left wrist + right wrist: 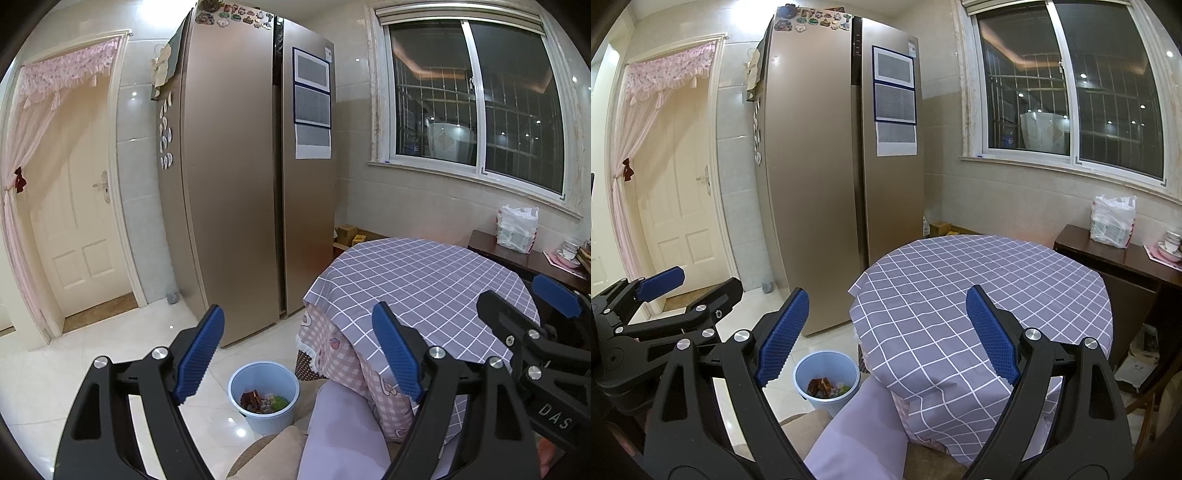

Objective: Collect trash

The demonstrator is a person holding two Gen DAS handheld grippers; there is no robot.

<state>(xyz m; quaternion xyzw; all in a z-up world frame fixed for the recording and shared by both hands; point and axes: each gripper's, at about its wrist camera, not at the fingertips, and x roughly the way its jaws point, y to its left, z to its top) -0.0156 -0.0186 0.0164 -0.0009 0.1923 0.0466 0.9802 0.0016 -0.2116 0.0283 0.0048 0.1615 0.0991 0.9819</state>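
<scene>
Pale blue trash bin [263,397] standing on the glossy floor tiles [122,354], just beside the draped edge of the round table [421,280] and in front of the tall bronze fridge [236,177]; wrappers and scraps [264,401] lying in its bottom, red-brown and green among them. Left gripper [299,354] held above the bin, blue pads spread wide, nothing between them. Right gripper [886,336] over the near edge of the checked tablecloth [979,288], likewise wide open and holding nothing. Side by side, each visible at the edge of the other's view. Farther back, a white plastic bag [1112,221] on a dark sideboard [1108,254] under the window [1067,85]; white door [85,221] with pink curtain [44,122] at far left.
</scene>
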